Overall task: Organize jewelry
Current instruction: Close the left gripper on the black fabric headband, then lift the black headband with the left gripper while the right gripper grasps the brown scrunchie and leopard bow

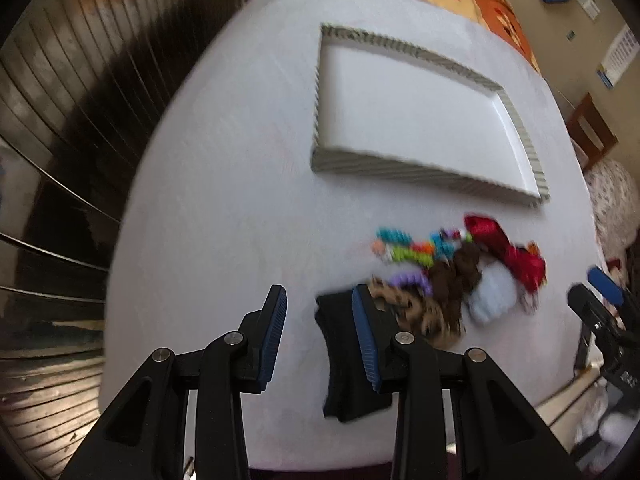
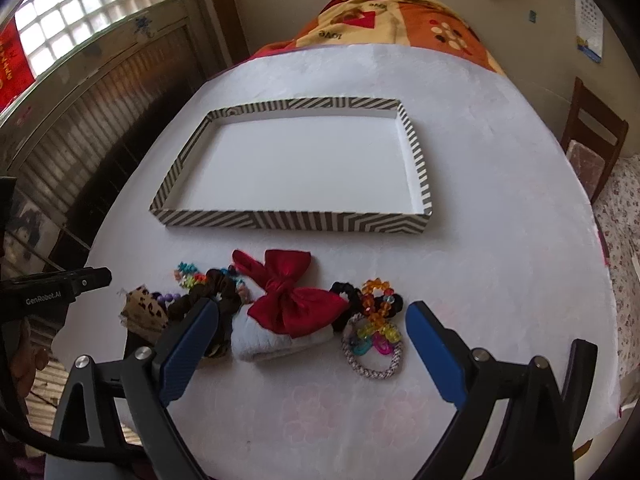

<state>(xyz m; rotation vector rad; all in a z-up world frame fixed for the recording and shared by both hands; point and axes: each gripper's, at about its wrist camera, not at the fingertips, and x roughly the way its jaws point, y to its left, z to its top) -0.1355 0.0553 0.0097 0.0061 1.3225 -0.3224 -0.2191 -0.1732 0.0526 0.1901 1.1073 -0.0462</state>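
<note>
Both grippers, left [image 1: 320, 320] and right [image 2: 312, 344], hover with jaws apart over the hair ties (blurry, perhaps a black band [image 1: 344, 360]) beside the striped tray [image 2: 296, 222] on the desk [image 2: 480, 280].

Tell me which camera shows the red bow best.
The right wrist view: the red bow sits sharp and whole near the frame's centre, lying on a white item. In the left wrist view the bow is blurred by motion and pushed toward the right edge.

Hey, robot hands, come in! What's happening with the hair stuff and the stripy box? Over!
Left tool open, holding nothing. Right tool open above red bow. Striped tray empty, accessories piled in front of it. Nothing in the way.
</note>
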